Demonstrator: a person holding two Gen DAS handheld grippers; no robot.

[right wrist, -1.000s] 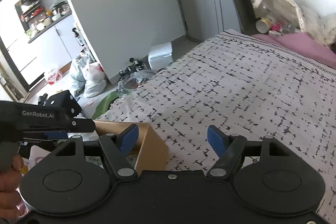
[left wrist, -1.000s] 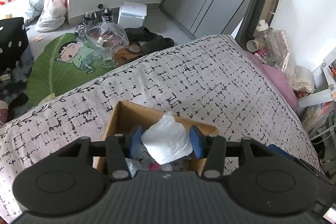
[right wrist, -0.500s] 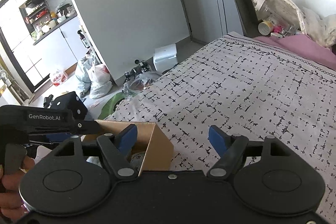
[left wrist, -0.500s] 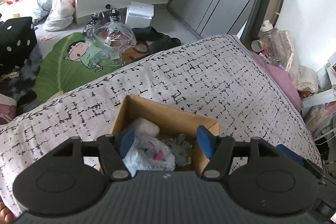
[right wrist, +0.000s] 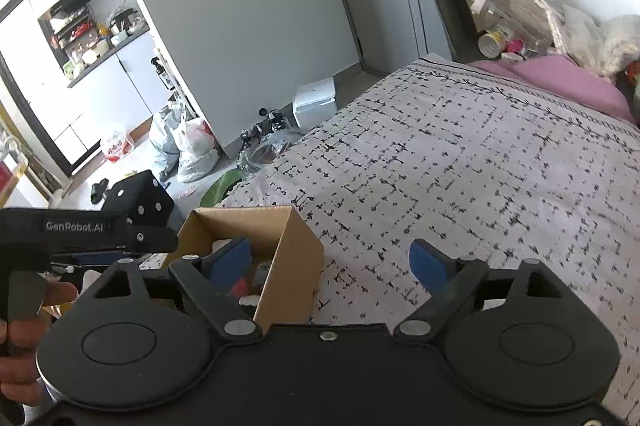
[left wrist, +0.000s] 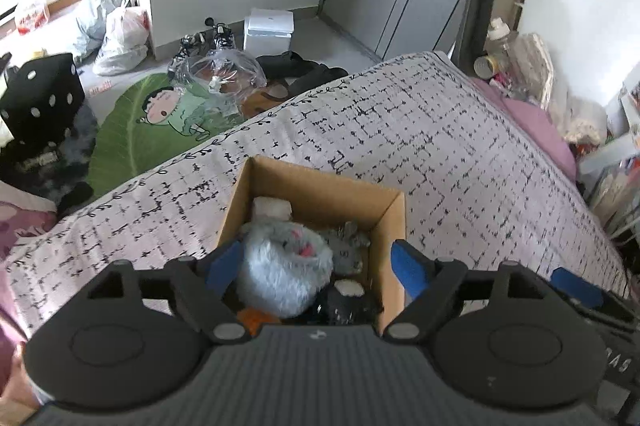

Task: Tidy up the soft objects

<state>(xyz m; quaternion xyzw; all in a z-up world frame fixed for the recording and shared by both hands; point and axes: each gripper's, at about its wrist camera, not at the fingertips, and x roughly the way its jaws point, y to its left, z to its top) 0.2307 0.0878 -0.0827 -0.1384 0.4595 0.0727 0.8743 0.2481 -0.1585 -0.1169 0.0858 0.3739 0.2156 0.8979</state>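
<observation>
A cardboard box (left wrist: 320, 194) is sitting on the bed (left wrist: 440, 146), low in the centre of the left wrist view, and it is holding the soft things: a fluffy grey plush (left wrist: 284, 274) on top, a white wad (left wrist: 271, 207) against the far wall, a smaller grey toy (left wrist: 348, 246) to its right, and something dark (left wrist: 344, 304) at the bottom edge. The left gripper (left wrist: 316, 268) is hanging over the box with its jaws opening; the plush is lying between the blue pads but they are not pressing it. The plush is looking light, squashy and springy, so it is likely taking a pinch anywhere across its bulk, best at the middle, and nothing there is seeming fragile. In the right wrist view the box (right wrist: 276, 258) is lying at lower left, and the right gripper (right wrist: 334, 258) is also opening, with nothing in it: its left pad is showing over the box and its right pad over bare bedspread.
</observation>
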